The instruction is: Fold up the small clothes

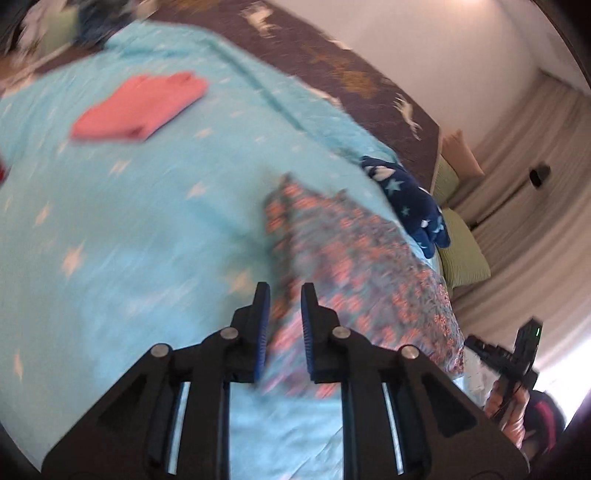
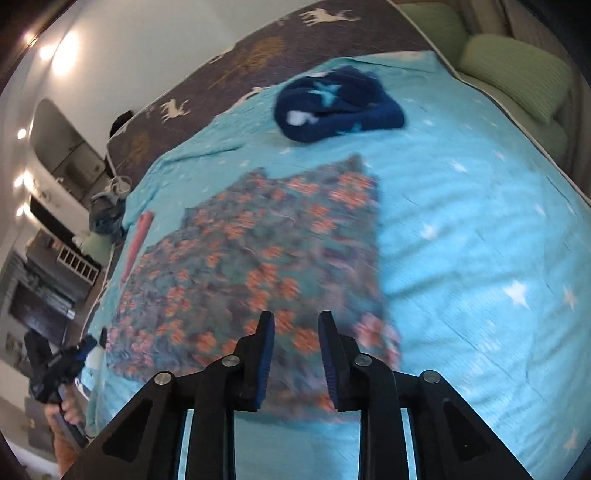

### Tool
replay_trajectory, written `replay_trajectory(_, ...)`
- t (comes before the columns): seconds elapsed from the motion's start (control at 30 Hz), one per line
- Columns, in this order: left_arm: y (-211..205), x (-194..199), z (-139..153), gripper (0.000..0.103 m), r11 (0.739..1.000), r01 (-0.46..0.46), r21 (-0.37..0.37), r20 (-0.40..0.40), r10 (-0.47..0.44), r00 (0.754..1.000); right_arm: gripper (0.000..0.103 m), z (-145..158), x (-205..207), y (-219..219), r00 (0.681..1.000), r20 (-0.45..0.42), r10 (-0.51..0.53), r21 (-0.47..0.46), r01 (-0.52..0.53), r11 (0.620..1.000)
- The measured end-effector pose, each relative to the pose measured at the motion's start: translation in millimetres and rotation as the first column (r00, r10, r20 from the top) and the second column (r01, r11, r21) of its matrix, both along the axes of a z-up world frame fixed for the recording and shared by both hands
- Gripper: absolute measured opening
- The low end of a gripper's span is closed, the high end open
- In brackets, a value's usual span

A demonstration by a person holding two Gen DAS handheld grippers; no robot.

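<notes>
A floral garment with orange flowers [image 2: 258, 266] lies spread flat on the light blue star blanket [image 2: 480, 240]; it also shows in the left wrist view [image 1: 354, 266]. My left gripper [image 1: 284, 291] is open and empty, above the garment's near left edge. My right gripper [image 2: 295, 317] is open and empty, above the garment's near edge. A folded pink garment [image 1: 142, 107] lies on the far left of the blanket. A dark blue star-print garment [image 2: 336, 103] lies crumpled beyond the floral one, also in the left wrist view [image 1: 410, 199]. Both views are motion-blurred.
A brown deer-print cover [image 2: 258, 55] lies behind the blanket. Green pillows [image 2: 517, 70] sit at the right end of the bed. A pile of clothes [image 1: 55, 26] sits at the far left corner. Curtains [image 1: 535, 184] hang to the right.
</notes>
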State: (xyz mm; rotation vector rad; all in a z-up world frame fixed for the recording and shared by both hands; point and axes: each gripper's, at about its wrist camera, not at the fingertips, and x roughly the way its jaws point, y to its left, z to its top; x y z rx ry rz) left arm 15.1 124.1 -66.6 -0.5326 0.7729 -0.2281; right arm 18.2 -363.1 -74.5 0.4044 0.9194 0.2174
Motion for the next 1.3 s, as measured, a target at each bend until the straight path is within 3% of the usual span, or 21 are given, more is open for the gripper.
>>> replay_trajectory(0.13,-46,38,12,0.025,0.990,0.138,0.038,0.030,-0.139,0.990,0.028,4,41,31,0.997,0.018,0.078,0.016,-0.078,0.997)
replay_trajectory(0.2,-69,58,8,0.028,0.978,0.168,0.121,0.006,-0.170,0.985,0.028,0,59,43,0.994,0.011,0.106,0.060,-0.106,0.992)
replay_trajectory(0.27,-83,75,-7,0.034,0.963,0.154,0.223,-0.041,-0.149,0.988,0.028,-10,79,48,0.994,-0.011,0.112,0.069,-0.111,0.991)
replay_trajectory(0.33,-82,91,-31,0.036,0.946,0.125,0.299,-0.106,-0.098,0.990,0.029,-28,99,41,0.998,-0.045,0.049,0.008,-0.049,0.999)
replay_trajectory(0.4,-71,95,-50,0.037,0.958,0.121,0.259,-0.098,-0.099,0.990,0.027,-46,112,23,0.999,-0.032,0.003,0.007,-0.003,1.000)
replay_trajectory(0.47,-64,94,-48,0.037,0.970,0.114,0.213,-0.092,-0.097,0.991,0.019,-55,114,5,0.999,-0.025,-0.026,0.100,0.028,0.995)
replay_trajectory(0.53,-62,94,-43,0.037,0.969,0.115,0.217,-0.100,-0.095,0.990,0.019,-53,111,-1,0.999,-0.031,-0.039,0.132,0.043,0.990)
replay_trajectory(0.67,-36,72,-22,0.041,0.990,0.068,0.126,-0.062,-0.061,0.996,0.027,-21,86,18,0.999,-0.006,-0.032,-0.004,0.032,0.999)
replay_trajectory(0.73,-21,57,-12,0.057,0.990,0.017,0.139,-0.029,-0.013,1.000,0.032,0,68,38,0.997,0.055,0.049,-0.067,-0.045,0.997)
replay_trajectory(0.8,-3,42,-6,0.062,0.984,-0.037,0.173,-0.001,0.038,0.999,0.043,16,50,68,0.984,0.102,0.145,-0.147,-0.129,0.981)
replay_trajectory(0.87,14,29,-5,0.063,0.979,-0.074,0.192,-0.004,0.076,0.997,0.048,25,33,102,0.955,0.123,0.269,-0.224,-0.238,0.945)
replay_trajectory(0.97,38,11,-11,0.063,0.981,-0.125,0.147,-0.030,0.130,0.991,0.049,28,11,159,0.891,0.121,0.438,-0.272,-0.395,0.878)
replay_trajectory(1.07,56,-4,-13,0.063,0.980,-0.158,0.120,-0.038,0.164,0.986,0.050,22,-16,225,0.796,0.107,0.596,-0.319,-0.540,0.779)
replay_trajectory(1.2,71,-21,-10,0.065,0.978,-0.178,0.112,-0.016,0.181,0.983,0.063,6,-49,294,0.682,0.108,0.723,-0.485,-0.599,0.637)
replay_trajectory(1.3,80,-32,-8,0.067,0.977,-0.182,0.108,-0.003,0.183,0.983,0.067,-9,-67,333,0.635,0.116,0.763,-0.584,-0.578,0.570)
